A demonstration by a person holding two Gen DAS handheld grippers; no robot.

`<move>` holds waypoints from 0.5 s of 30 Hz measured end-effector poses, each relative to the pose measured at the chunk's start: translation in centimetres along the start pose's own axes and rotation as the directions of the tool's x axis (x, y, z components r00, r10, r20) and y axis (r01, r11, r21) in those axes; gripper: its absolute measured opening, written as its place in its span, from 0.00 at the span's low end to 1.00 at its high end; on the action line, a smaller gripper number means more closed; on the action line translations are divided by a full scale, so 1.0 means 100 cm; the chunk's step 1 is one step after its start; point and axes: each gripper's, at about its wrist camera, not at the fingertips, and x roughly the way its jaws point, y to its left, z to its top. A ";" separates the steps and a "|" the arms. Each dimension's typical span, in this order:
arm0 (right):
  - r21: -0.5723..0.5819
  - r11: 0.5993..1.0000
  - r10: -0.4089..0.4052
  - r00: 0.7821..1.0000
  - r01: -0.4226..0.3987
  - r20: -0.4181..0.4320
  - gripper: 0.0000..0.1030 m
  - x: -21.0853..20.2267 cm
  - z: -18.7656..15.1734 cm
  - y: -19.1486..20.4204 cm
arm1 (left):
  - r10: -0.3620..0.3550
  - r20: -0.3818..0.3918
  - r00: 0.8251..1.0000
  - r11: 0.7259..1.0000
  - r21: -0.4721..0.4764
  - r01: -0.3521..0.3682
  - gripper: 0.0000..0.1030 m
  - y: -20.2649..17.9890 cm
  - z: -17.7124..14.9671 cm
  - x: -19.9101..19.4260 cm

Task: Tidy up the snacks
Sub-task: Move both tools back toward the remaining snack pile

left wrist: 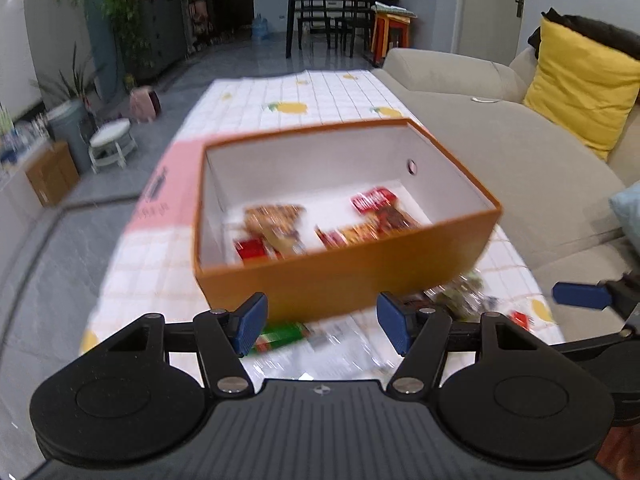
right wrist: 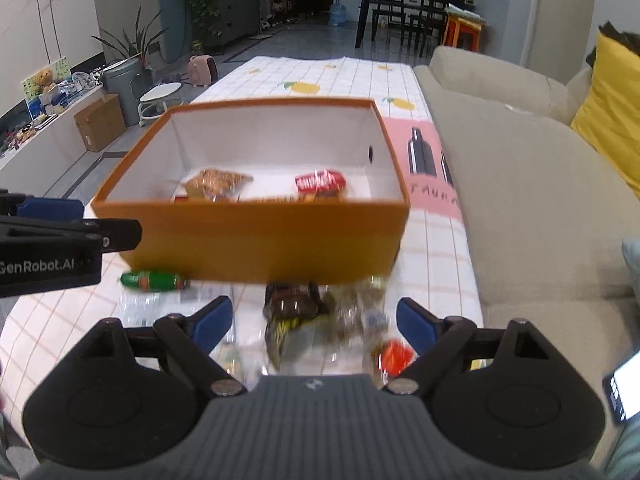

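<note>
An orange box (left wrist: pixel 344 276) with a white inside stands on the checked tablecloth (left wrist: pixel 152 264); it also shows in the right wrist view (right wrist: pixel 256 236). Several snack packs lie in it, among them a red pack (right wrist: pixel 320 181) and a brown pack (right wrist: pixel 214 183). Loose snacks lie in front of the box: a green pack (right wrist: pixel 154 281), a dark pack (right wrist: pixel 292 306), a clear pack (right wrist: pixel 360 312) and a red-orange one (right wrist: pixel 396 356). My left gripper (left wrist: pixel 322 322) is open and empty in front of the box. My right gripper (right wrist: pixel 314 322) is open and empty above the loose snacks.
A beige sofa (right wrist: pixel 532 200) with a yellow cushion (right wrist: pixel 612 108) runs along the right of the table. A phone (right wrist: pixel 626 384) shows at the far right. To the left are floor, a white stool (right wrist: pixel 160 98), a bin (right wrist: pixel 124 80) and a cardboard box (right wrist: pixel 100 122).
</note>
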 end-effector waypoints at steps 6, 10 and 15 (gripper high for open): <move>0.044 0.999 0.000 1.000 0.000 -0.014 0.84 -0.005 -0.028 -0.010 | -0.061 -0.048 0.997 0.998 -0.014 0.060 0.72 -0.007 -0.027 0.003; 0.073 0.997 -0.001 1.000 0.003 -0.024 0.83 -0.006 -0.046 -0.017 | -0.104 -0.073 0.992 0.994 -0.036 0.102 0.72 -0.010 -0.044 0.008; 0.066 0.998 0.012 0.999 -0.010 -0.037 0.80 0.001 -0.060 -0.017 | -0.142 -0.121 0.982 0.987 -0.092 0.131 0.72 -0.009 -0.058 0.019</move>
